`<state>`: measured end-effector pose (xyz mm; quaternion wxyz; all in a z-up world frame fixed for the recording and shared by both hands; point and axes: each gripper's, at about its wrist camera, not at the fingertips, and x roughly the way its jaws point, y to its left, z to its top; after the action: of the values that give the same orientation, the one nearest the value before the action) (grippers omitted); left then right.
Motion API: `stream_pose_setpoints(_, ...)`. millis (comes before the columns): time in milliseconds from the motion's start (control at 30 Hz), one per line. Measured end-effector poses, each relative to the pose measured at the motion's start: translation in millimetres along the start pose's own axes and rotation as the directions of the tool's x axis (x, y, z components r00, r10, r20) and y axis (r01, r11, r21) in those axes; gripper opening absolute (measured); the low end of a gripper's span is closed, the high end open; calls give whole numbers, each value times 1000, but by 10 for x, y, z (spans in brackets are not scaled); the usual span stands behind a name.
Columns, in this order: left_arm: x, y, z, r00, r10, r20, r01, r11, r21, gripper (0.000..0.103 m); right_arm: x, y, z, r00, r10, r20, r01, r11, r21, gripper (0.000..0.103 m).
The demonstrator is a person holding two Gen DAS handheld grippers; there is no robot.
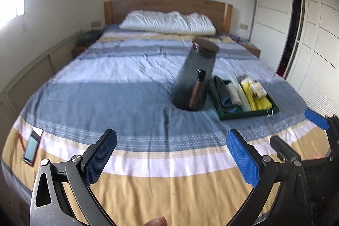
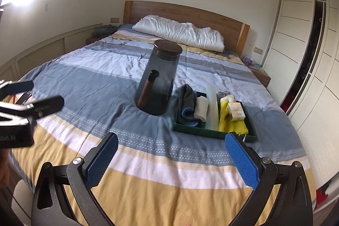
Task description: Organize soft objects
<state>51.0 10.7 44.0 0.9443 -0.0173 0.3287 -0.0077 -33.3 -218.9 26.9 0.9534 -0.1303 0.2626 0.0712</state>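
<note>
Left wrist view: my left tongs (image 1: 171, 155) stand wide apart and empty above the striped bed (image 1: 131, 96). Ahead to the right, a dark green tray (image 1: 243, 114) sits on the bedcover, holding a grey cloth (image 1: 220, 90), a white cloth (image 1: 233, 94), a yellow cloth (image 1: 257, 99) and a small box (image 1: 258, 89). A smoky glass pitcher (image 1: 195, 75) stands touching the tray's left side.

Right wrist view: my right tongs (image 2: 171, 159) are also wide and empty, just short of the tray (image 2: 190, 128). I judge the cloths light, limp and not fragile, so I would pinch a folded edge of the grey cloth (image 2: 186, 99). The pitcher (image 2: 157, 77) looks breakable; I would steer clear of it.
</note>
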Motion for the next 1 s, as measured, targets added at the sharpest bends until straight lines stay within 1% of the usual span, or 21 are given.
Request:
stream_pose_setpoints(100, -187, 36, 5, 999, 24, 43, -24, 1000, -4, 101, -146, 62, -15, 1000, 4, 15, -4, 1000, -11, 103)
stream_pose_setpoints(200, -348, 69, 0, 994, 49, 98, -48, 999, -18, 101, -248, 100, -19, 999, 13, 30, -13, 1000, -14, 103)
stream_pose_setpoints(267, -401, 68, -7, 990, 75, 121, -73, 997, -15, 101, -284, 124, -35, 999, 15, 37, -14, 1000, -19, 103)
stream_pose_setpoints(333, -432, 63, -11, 989, 76, 129, -75, 997, -11, 101, -337, 147, -45, 999, 22, 41, -21, 1000, -21, 103)
stream_pose_setpoints(467, -435, 40, -43, 991, 69, 112, -69, 998, -1, 101, -421, 173, -58, 998, 31, 57, -30, 999, -14, 103)
stream_pose_setpoints(567, -415, 41, -82, 995, 49, 85, -49, 999, -5, 101, -487, 166, -62, 997, 30, 68, -31, 1000, 5, 103)
stream_pose_setpoints(633, -395, 34, -114, 996, 56, 73, -55, 998, -5, 101, -511, 159, -77, 997, 22, 67, -24, 1000, 18, 103)
stream_pose_setpoints(800, -329, -3, -183, 998, 52, 35, -52, 999, -5, 101, -486, 155, -127, 999, -6, 43, 4, 999, 50, 103)
stream_pose_setpoints(867, -323, -31, -201, 999, 43, 27, -43, 999, -2, 101, -465, 163, -121, 999, -35, 28, 33, 998, 57, 103)
stream_pose_setpoints(1000, -287, -94, -240, 1000, 21, 5, -21, 1000, 9, 101, -435, 147, -108, 998, -64, 1, 64, 994, 91, 103)
